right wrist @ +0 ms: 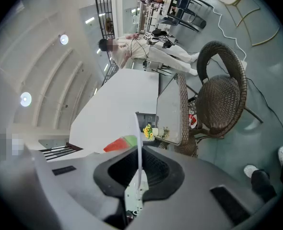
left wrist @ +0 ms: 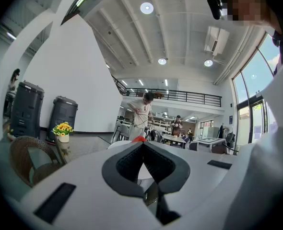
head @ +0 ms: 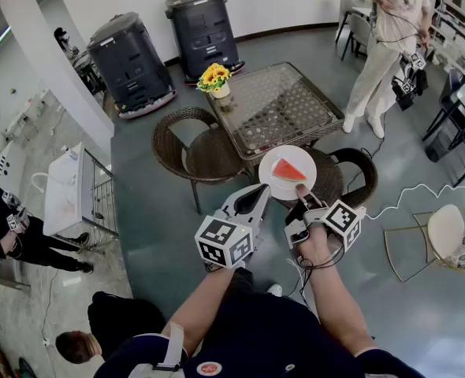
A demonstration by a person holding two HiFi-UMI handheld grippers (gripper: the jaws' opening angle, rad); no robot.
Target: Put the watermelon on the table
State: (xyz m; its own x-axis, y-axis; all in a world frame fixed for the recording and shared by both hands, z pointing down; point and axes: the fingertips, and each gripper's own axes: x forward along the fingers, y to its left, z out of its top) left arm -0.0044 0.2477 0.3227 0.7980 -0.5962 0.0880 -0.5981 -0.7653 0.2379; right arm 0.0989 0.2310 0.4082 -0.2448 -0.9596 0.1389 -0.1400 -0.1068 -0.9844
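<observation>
**Head view.** The tips of the right gripper [head: 303,191] cover the near rim of the plate [head: 273,186]. The plate hides part of the wicker chair [head: 331,181] just beyond those tips. A person [head: 386,46] far beyond the right gripper is cut off by the top edge.

**Right gripper view.** The plate stands edge-on between the jaws, so its face is unseen. The gripper body half hides the watermelon slice [right wrist: 120,144] left of the jaws.

**Left gripper view.** Only a red tip of the slice shows above the left gripper [left wrist: 142,145]. Whether this gripper touches the plate cannot be told.
</observation>
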